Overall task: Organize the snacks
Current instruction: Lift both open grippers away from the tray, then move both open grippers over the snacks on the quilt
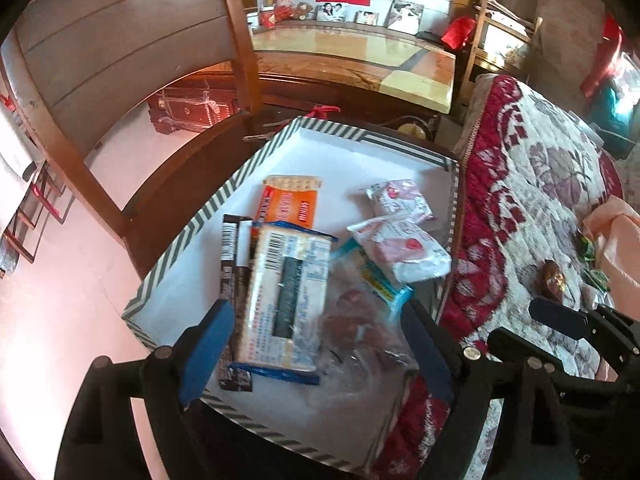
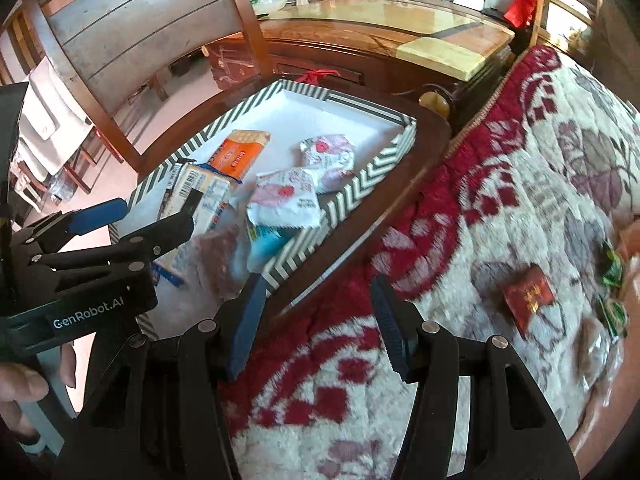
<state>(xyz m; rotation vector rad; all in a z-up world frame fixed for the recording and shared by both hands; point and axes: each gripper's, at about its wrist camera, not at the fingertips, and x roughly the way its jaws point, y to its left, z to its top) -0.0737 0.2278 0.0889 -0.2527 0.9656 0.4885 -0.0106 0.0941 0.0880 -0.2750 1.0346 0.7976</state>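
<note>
Both hand-held grippers, left (image 1: 316, 344) and right (image 2: 316, 320), agape, empty. Tray (image 1: 180, 240) center: two pink packs (image 1: 400, 248), one orange pack (image 1: 288, 204), one cracker pack (image 1: 288, 300).

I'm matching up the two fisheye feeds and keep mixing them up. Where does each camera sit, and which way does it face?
Left wrist: on the left gripper, looking steeply down into the striped box of snacks; open blue-padded fingers, right gripper at the edge.
Right wrist: on the right gripper, looking down at the quilt; open empty fingers, left gripper and a hand at left.
Shared: box, orange packet, quilt.
</note>
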